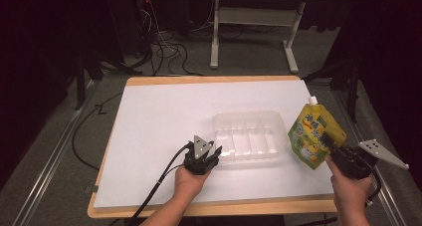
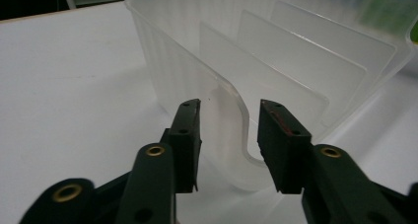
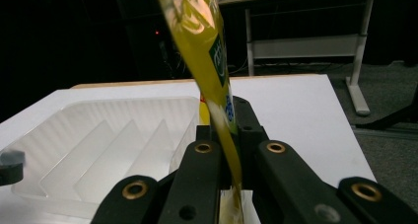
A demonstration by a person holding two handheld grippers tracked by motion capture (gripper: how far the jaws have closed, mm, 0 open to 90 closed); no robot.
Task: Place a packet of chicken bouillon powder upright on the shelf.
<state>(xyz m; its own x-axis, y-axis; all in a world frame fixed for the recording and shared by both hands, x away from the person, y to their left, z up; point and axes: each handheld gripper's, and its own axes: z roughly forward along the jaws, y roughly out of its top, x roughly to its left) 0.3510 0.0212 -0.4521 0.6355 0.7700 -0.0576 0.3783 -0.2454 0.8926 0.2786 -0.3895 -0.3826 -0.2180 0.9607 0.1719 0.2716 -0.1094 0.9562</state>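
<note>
A clear plastic tray with several inner ribs lies at the middle of the white table. My left gripper is at the tray's near-left corner. In the left gripper view it stands open, its jaws on either side of the tray's curved corner lip. A yellow-green drink pouch with a white cap hangs upright just right of the tray, above the table. My right gripper is shut on its lower edge. In the right gripper view the pouch rises from between the jaws of my right gripper, beside the tray.
The white sheet covers a wooden tabletop whose front edge is near the person's hands. Behind the table stand a grey desk frame and cables on the floor. A dark stand is at the right.
</note>
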